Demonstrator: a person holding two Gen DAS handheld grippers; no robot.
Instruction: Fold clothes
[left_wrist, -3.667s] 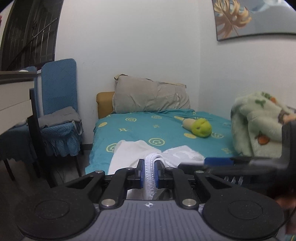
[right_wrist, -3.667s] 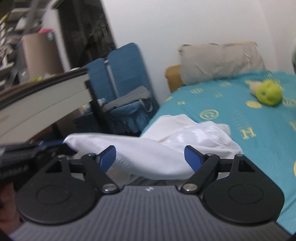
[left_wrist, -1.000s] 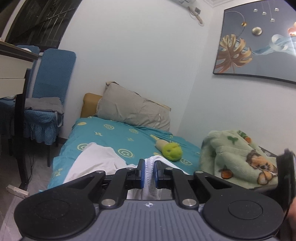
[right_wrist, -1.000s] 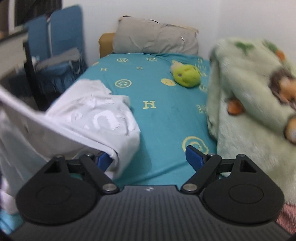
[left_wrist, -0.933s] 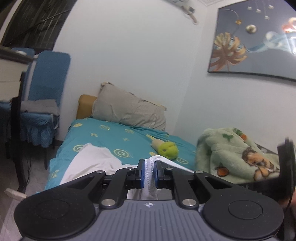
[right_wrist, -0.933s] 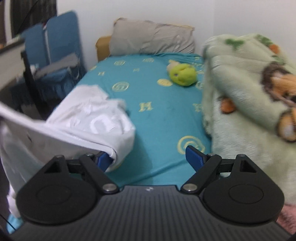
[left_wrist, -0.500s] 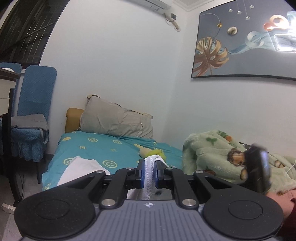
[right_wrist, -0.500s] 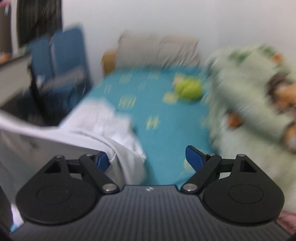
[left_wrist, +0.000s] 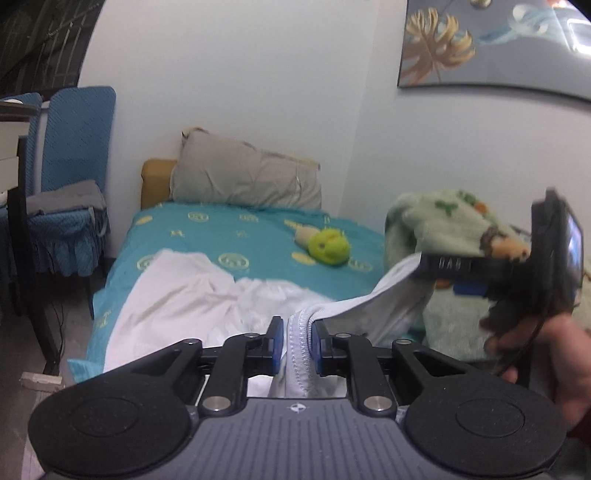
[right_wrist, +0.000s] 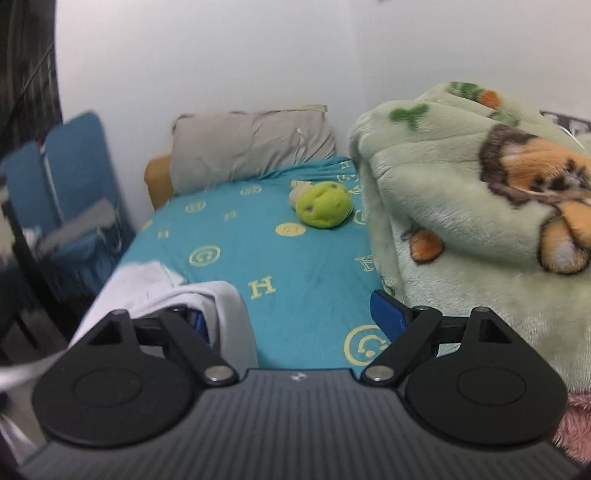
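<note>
The left gripper (left_wrist: 297, 345) pinches the white cotton garment's (left_wrist: 192, 295) stitched hem. The right gripper (right_wrist: 291, 314) is wide open, cloth draped over its left finger; it should close before stretching.

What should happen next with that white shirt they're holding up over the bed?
Probably close the right gripper: its jaws stand wide open, with the white garment only draped over the left finger, not pinched. The left gripper already clamps a stitched hem. With both ends held, the cloth could be stretched and laid flat on the teal bed sheet.
</note>
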